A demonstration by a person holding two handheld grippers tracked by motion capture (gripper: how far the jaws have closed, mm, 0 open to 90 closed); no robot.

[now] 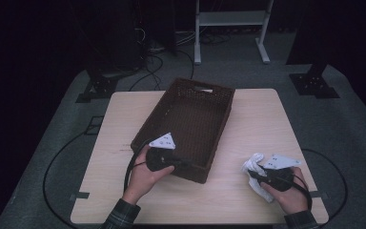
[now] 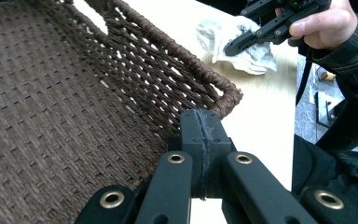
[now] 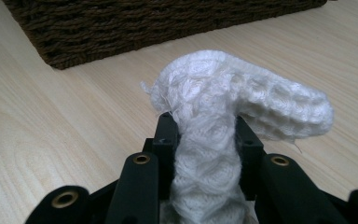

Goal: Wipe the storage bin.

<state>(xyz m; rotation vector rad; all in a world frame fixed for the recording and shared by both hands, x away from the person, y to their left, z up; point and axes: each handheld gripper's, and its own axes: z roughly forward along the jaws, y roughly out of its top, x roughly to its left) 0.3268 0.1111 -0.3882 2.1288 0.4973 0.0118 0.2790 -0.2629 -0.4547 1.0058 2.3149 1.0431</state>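
Note:
A dark brown woven basket (image 1: 221,112) stands on the light wooden table (image 1: 257,124), slanting from its near left toward the far middle. My left gripper (image 1: 183,163) is shut with nothing between its jaws; its tips hang over the basket's near corner (image 2: 223,91). At the table's near right, my right gripper (image 1: 253,174) is shut on a white waffle-weave cloth (image 1: 256,163). The cloth (image 3: 214,121) bulges above the pinching jaws and folds over to the right. The left gripper view also shows the cloth (image 2: 242,49) with the right gripper (image 2: 230,46) on it.
A white frame (image 1: 231,21) and dark stands with cables stand on the grey floor beyond the table. The basket's woven inside (image 2: 51,116) holds nothing. Bare tabletop lies between the basket and the cloth, and along the right side.

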